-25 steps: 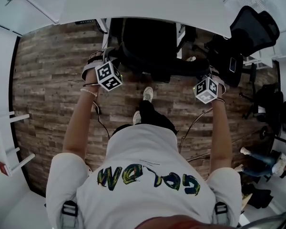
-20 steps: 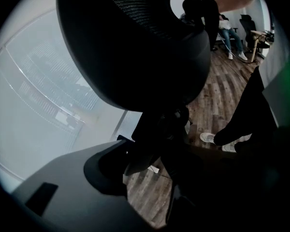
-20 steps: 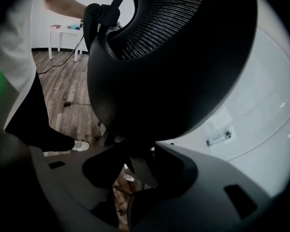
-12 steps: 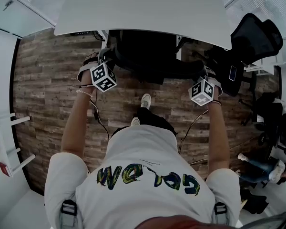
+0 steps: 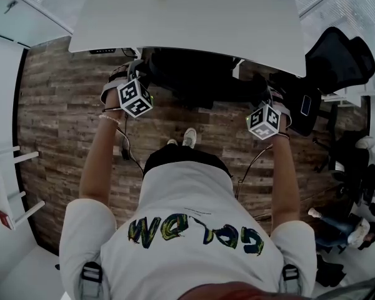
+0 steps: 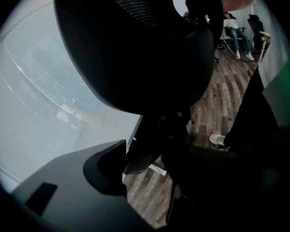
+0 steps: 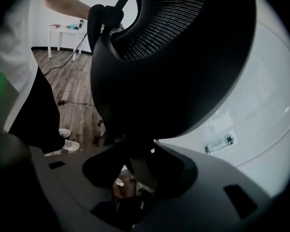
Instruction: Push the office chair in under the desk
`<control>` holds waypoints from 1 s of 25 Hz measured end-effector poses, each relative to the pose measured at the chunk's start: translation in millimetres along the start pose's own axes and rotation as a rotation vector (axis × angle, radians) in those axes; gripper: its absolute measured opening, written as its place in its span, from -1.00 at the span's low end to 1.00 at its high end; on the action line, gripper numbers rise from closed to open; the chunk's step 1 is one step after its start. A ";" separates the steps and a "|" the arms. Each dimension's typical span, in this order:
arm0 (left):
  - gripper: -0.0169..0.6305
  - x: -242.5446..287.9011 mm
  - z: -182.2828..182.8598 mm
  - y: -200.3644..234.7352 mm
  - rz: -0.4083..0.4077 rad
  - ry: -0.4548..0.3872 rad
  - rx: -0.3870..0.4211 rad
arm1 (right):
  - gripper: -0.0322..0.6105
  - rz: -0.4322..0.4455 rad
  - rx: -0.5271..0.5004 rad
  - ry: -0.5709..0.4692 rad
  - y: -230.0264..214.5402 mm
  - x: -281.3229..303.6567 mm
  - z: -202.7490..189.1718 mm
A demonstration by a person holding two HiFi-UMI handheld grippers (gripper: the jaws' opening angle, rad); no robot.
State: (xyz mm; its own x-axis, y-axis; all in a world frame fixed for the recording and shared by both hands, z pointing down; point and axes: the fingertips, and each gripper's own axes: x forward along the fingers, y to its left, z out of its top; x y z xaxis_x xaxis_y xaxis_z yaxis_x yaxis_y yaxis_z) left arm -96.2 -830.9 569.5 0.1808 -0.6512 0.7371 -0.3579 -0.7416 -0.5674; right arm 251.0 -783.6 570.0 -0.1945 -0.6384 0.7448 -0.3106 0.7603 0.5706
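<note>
stretching both arms forward, left hand-held gripper (image 5: pixel 136 75) and right hand-held gripper (image 5: pixel 267 96) clamp the office chair (image 5: pixel 194 74).

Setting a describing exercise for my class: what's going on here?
A person stands behind a black office chair, a handheld gripper in each hand. The left gripper and right gripper each appear clamped on the chair's back, one at each side. The chair is largely under the white desk; only its back shows.

The office chair (image 5: pixel 194 77) fills the room under the desk (image 5: pixel 194 17) (its backrest (image 7: pixel 174 57) stands close before the left gripper (image 6: pixel 152 153) and the right gripper (image 7: pixel 135 158)), bare floor (image 5: pixel 56 105) lies open at left, and a second chair (image 5: pixel 337 49) crowds the right side.
</note>
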 end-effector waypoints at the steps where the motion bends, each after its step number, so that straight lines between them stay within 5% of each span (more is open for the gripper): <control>1: -0.24 2.7 1.5 2.3 -0.006 0.001 0.000 | -0.30 0.002 -0.001 0.001 -3.0 2.7 -0.1; 25: -0.24 52.2 20.3 53.0 0.015 0.019 0.008 | -0.29 0.002 -0.005 0.023 -64.6 49.2 0.8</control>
State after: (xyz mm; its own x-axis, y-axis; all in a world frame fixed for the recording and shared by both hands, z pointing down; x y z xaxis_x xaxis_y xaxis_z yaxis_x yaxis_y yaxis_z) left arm -87.1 -907.5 570.5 0.1577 -0.6592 0.7352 -0.3528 -0.7330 -0.5815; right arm 260.8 -864.2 569.5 -0.1736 -0.6338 0.7538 -0.3057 0.7623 0.5705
